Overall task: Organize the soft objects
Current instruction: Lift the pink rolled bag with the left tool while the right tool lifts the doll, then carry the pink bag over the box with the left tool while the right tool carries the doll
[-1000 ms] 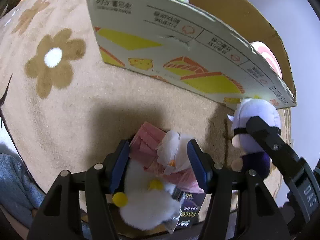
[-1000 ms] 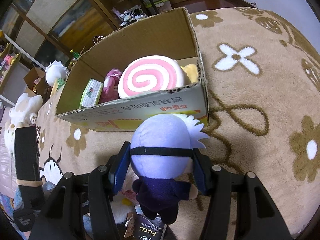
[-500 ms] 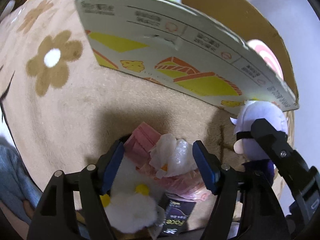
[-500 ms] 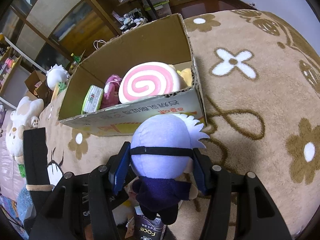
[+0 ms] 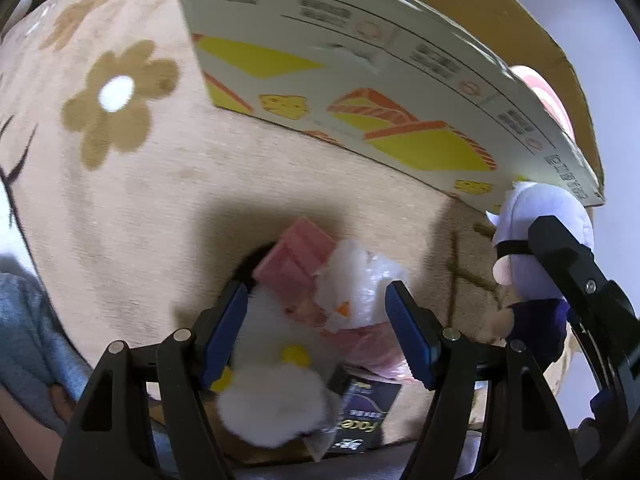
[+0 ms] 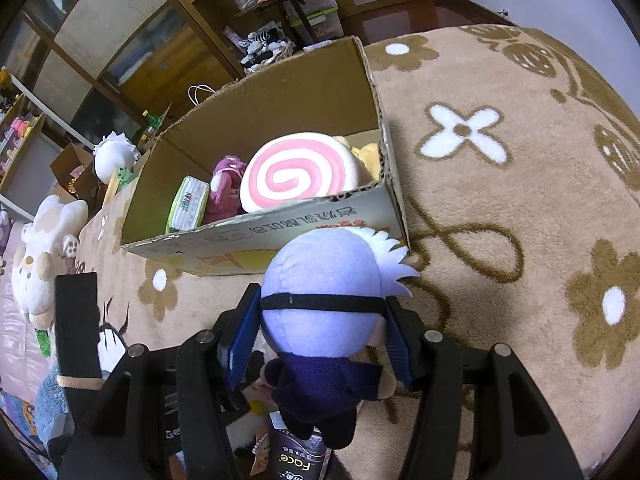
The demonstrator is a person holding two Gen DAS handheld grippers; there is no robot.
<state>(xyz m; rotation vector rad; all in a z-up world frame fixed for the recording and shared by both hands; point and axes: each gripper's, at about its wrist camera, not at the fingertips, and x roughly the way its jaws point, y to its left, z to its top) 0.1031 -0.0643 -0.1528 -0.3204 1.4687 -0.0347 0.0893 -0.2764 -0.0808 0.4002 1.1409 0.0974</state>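
Note:
My right gripper is shut on a plush doll with a lilac head, black blindfold and dark body, held above the rug just before the cardboard box. That doll also shows at the right of the left wrist view. Inside the box lie a pink swirl cushion, a pink bear and a green pack. My left gripper is open, pointing down over a pile: a pink pack, a white wrapped item and a white plush. Its pads touch nothing.
A black packet lies in the pile. The box's printed wall stands close beyond it on a beige flower rug. White plush animals sit at the left; shelves and furniture stand behind. A person's blue-clad leg is near.
My left gripper's jaws have spread wider and let go of the white wrapped item, and the gripper has shifted a little. The right gripper still holds the doll in the same place.

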